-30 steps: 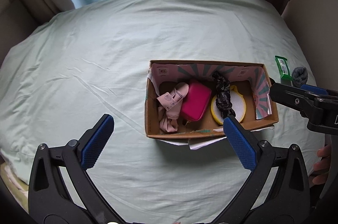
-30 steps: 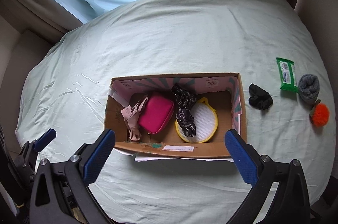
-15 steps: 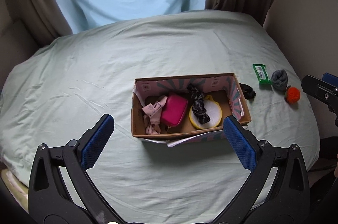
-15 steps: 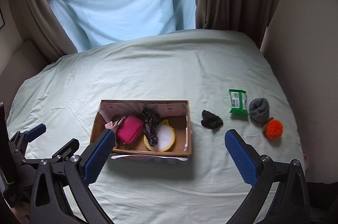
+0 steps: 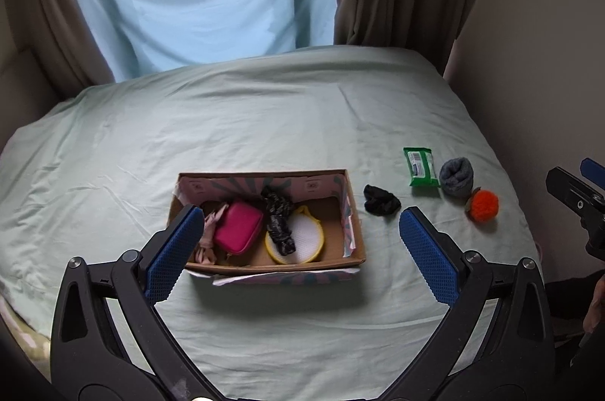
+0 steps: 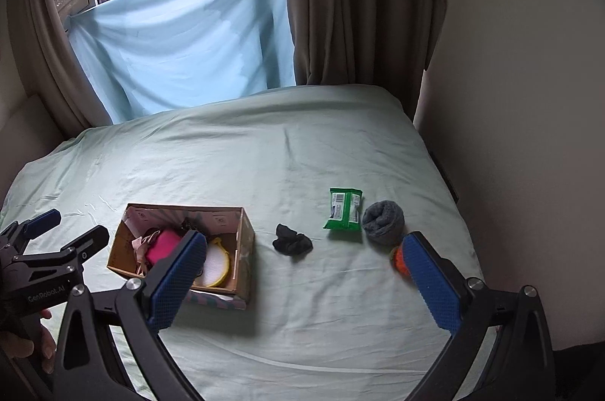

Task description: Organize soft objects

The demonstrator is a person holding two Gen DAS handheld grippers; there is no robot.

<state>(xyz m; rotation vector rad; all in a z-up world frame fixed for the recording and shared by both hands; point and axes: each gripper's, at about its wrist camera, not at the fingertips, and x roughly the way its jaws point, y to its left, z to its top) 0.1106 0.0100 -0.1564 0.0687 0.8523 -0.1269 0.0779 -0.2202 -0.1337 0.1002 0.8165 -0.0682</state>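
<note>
A: What lies on the bed [image 5: 264, 121]?

B: A cardboard box [image 5: 355, 242] near the middle, holding a pink pouch [image 5: 238, 227], a pale pink cloth [image 5: 210, 231] left of it, a black patterned scrunchie [image 5: 278, 223] and a round yellow-rimmed white pad [image 5: 302, 240] under the scrunchie.

A: And outside the box?

B: Just right of it, a black cloth bundle [image 5: 381, 204]. Farther right, a green packet [image 5: 420, 166], a grey rolled sock [image 5: 456, 176] beside it, then an orange pom-pom [image 5: 484, 205] nearer.

A: The hand-held grippers?

B: The left hand-held gripper [image 5: 298, 251] hangs near, blue fingers spread wide, gripping nothing. The right hand-held gripper [image 5: 574, 185] pokes in at the right edge.
</note>
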